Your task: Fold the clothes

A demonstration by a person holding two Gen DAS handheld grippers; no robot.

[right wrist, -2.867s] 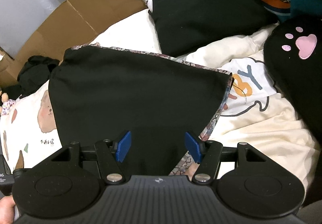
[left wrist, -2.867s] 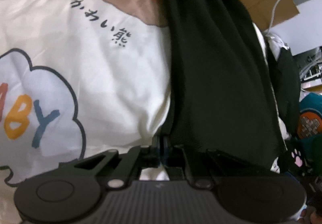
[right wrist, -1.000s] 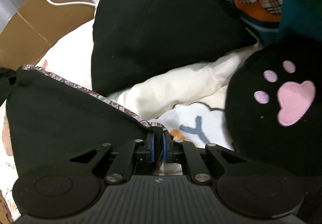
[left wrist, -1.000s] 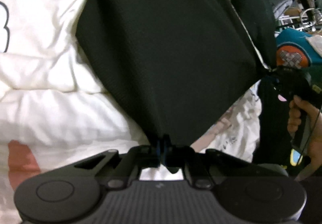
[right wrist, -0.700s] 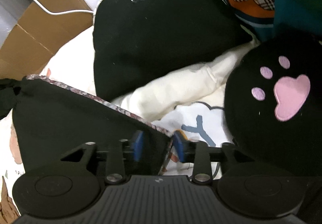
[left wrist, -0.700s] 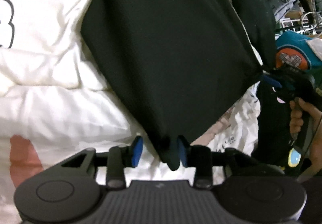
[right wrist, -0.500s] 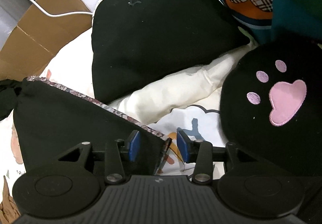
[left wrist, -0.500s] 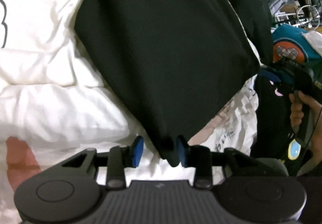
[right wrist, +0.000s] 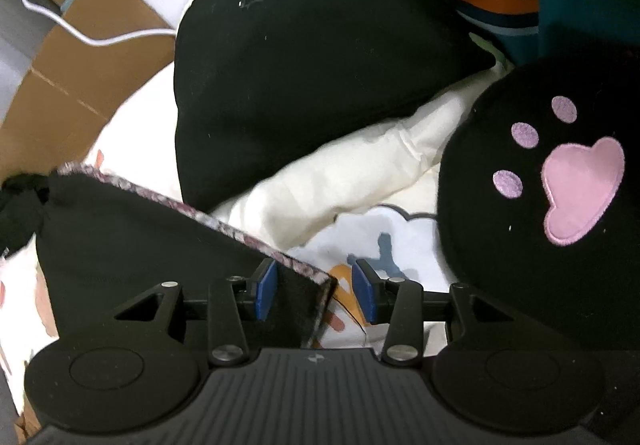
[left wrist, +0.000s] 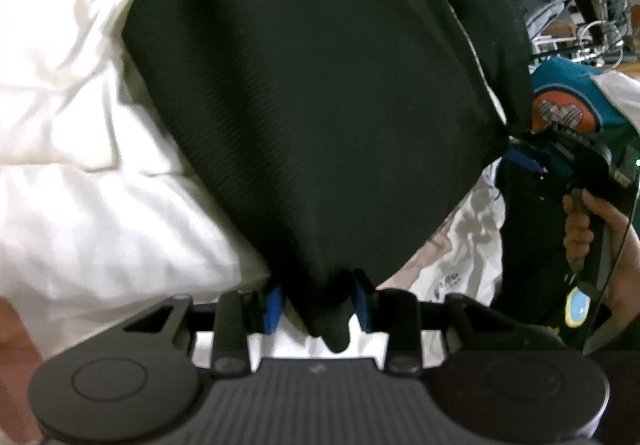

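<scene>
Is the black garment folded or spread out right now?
Folded: the black garment lies doubled on the white bedding, floral underside peeking along its edge.

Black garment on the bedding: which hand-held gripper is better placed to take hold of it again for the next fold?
Left, marginally. The left hand-held gripper has a bunched corner of the black garment centred between its open jaws. The right hand-held gripper holds only the corner's edge beside one pad.

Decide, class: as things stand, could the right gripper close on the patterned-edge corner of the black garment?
Probably yes. The corner of the black garment already lies between the open fingers of the right gripper, and nothing blocks it.
</scene>
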